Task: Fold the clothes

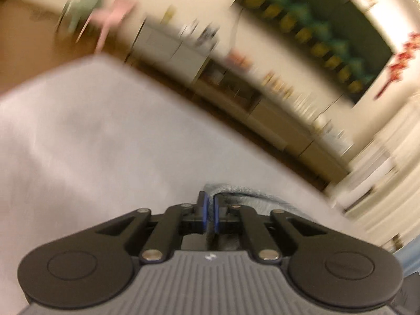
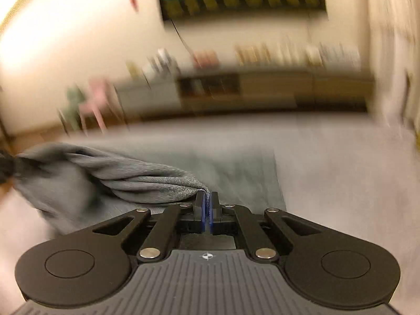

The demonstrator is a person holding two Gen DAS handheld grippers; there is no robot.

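Grey garment (image 2: 110, 178) stretched sideways between left tongs (image 1: 209, 204) and right tongs (image 2: 207, 202), both pinching its edge.

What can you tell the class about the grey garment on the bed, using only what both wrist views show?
The grey garment looks like soft, finely knitted fabric; motion blur hides its type. It lies bunched and creased on a pale sheet. The right gripper is shut on one raised edge, from which folds run leftward to a second lifted point at the picture's edge. In the left wrist view, the left gripper is shut on another grey fold.
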